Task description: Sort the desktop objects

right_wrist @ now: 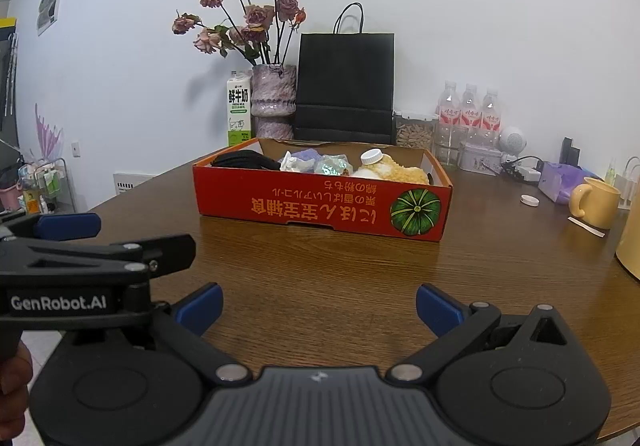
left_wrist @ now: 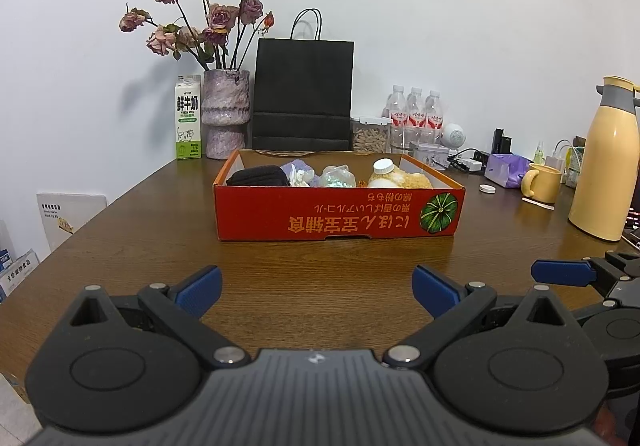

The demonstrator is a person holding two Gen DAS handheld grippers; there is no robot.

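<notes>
A shallow red cardboard box (left_wrist: 338, 212) (right_wrist: 320, 206) sits mid-table and holds a black cloth bundle (left_wrist: 258, 176) (right_wrist: 244, 160), crumpled wrappers (left_wrist: 339, 176) (right_wrist: 334, 165), and a white-capped bottle (left_wrist: 383, 168) (right_wrist: 372, 158) on a yellow fuzzy item. My left gripper (left_wrist: 316, 292) hovers open over the bare wood in front of the box, holding nothing. My right gripper (right_wrist: 319, 308) is likewise open and empty, just to its right; one of its blue fingertips (left_wrist: 560, 272) shows at the right edge of the left wrist view.
Along the back wall stand a milk carton (left_wrist: 188, 118), a vase of dried roses (left_wrist: 226, 114), a black paper bag (left_wrist: 304, 94) and water bottles (left_wrist: 416, 114). At right are a yellow mug (left_wrist: 542, 182), a yellow thermos (left_wrist: 604, 162), a purple pouch (left_wrist: 506, 168) and a white lid (left_wrist: 487, 189).
</notes>
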